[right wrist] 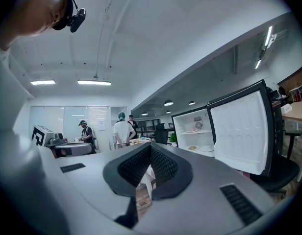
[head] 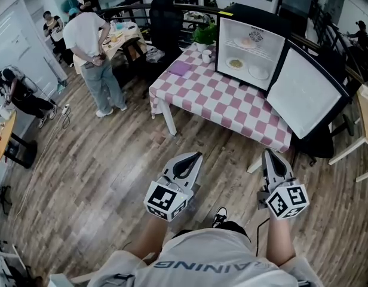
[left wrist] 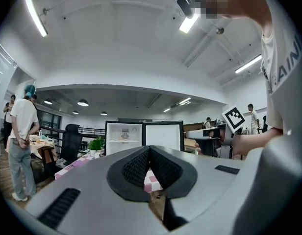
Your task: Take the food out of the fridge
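A small fridge (head: 250, 40) stands on a table with a pink-and-white checked cloth (head: 214, 97). Its door (head: 303, 94) is swung open to the right. Inside, a plate of food (head: 235, 63) and a white plate (head: 258, 72) rest on the lower level, and another dish (head: 246, 41) sits on the shelf above. Both grippers are held level over the wooden floor, well short of the table. My left gripper (head: 193, 156) has its pads (left wrist: 138, 165) together with nothing between them. My right gripper (head: 271, 154) is also shut and empty, and its view shows the fridge (right wrist: 192, 133) ahead.
A potted plant (head: 205, 34), a cup (head: 207, 56) and a purple item (head: 180, 69) sit on the table left of the fridge. A black chair (head: 318, 142) stands under the open door. A person (head: 94, 52) stands at the left by another table; others are further left.
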A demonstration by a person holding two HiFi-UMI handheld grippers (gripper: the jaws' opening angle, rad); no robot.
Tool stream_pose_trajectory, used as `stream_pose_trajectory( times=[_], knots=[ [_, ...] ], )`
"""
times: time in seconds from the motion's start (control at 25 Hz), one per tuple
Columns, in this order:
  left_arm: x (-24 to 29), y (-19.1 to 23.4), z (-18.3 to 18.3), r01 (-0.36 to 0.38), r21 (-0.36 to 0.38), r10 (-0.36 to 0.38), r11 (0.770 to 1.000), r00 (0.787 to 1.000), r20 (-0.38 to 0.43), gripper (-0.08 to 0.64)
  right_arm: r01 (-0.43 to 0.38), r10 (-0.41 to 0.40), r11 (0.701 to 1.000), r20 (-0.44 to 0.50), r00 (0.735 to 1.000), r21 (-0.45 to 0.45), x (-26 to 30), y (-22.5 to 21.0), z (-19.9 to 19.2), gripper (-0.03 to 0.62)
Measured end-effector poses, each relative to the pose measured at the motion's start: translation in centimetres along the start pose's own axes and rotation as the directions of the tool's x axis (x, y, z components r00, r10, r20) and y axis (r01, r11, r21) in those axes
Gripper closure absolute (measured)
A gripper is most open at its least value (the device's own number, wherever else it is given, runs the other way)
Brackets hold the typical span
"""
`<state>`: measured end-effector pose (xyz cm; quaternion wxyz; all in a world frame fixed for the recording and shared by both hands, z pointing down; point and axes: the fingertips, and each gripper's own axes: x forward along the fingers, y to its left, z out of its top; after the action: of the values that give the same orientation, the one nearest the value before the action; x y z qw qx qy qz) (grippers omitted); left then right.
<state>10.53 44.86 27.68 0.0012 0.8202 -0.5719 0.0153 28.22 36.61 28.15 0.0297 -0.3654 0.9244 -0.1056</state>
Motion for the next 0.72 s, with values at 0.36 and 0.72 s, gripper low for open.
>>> stream_pose_trajectory(
  times=[0.36, 0.72],
  knots=[
    [11.1, 2.0, -0.2, -0.06, -0.002, 0.06, 0.998, 0.998, -0.019, 0.554, -0.057, 0.057, 0.997, -0.007, 0.998, 0.044, 7.2, -10.4, 0.8, 0.572],
    [16.9, 5.4, -0.5, -0.074, 0.015, 0.075, 0.997, 0.997, -0.032, 0.554, -0.09, 0.091, 0.994, -0.02, 0.996, 0.068, 13.3, -14.0, 0.5, 0.572]
  ],
)
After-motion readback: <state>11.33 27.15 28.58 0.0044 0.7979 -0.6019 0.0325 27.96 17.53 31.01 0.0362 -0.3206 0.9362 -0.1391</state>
